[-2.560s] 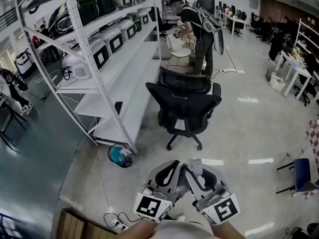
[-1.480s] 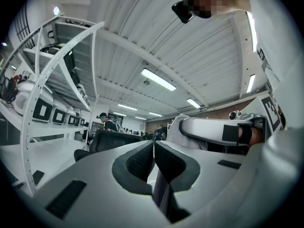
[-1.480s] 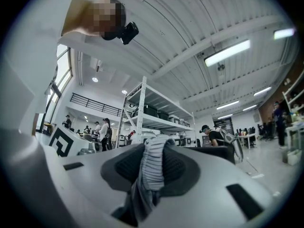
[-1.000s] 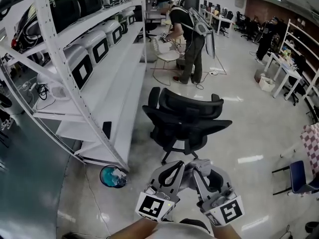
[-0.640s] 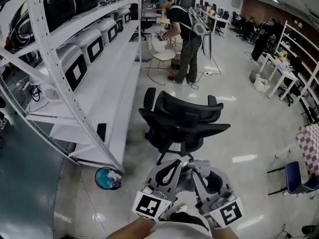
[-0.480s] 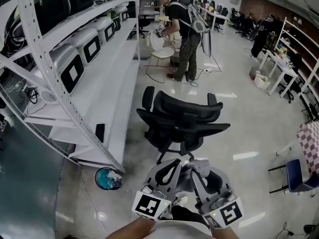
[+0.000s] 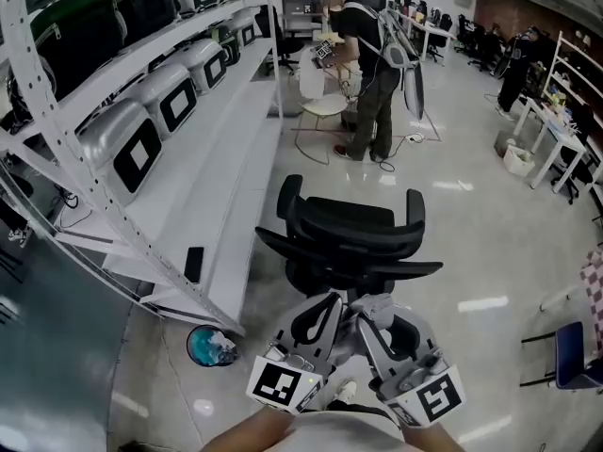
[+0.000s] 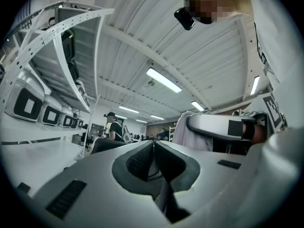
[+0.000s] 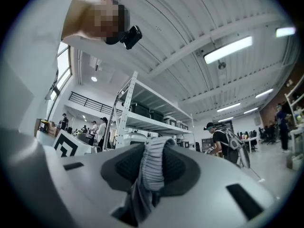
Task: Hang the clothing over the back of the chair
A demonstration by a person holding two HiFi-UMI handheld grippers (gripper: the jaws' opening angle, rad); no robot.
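You hold both grippers low in front of your body, side by side, with the marker cubes nearest you. They angle toward each other so that the tips almost meet. The left gripper (image 7: 330, 301) points forward and slightly up, and so does the right gripper (image 7: 364, 309). Only the ends of your forearms show at the bottom edge of the head view.

The left jaws are pressed together, pad against pad, with a thin strip of the grey clothing (image 9: 151, 167) caught between them and trailing down below the pads. The right jaws stand a little apart and pinch a bunched, ribbed edge of the same garment, which sticks up above the pads and hangs down under them. The clothing is off the floor, gathered between the two tips and just short of the chair.

The black chair (image 7: 350, 238) stands on the floor straight ahead, its back just beyond the tips and its two armrests up on either side. Nothing is draped over it.

On your left a white rack (image 7: 141, 182) runs away along the floor, near the chair's left side. A blue bin (image 7: 209, 347) sits at the rack's foot, left of the left gripper. The floor (image 7: 490, 252) right of the chair is open. Farther off, well beyond the chair, a person (image 7: 372, 64) stands beside a white chair (image 7: 320, 109).
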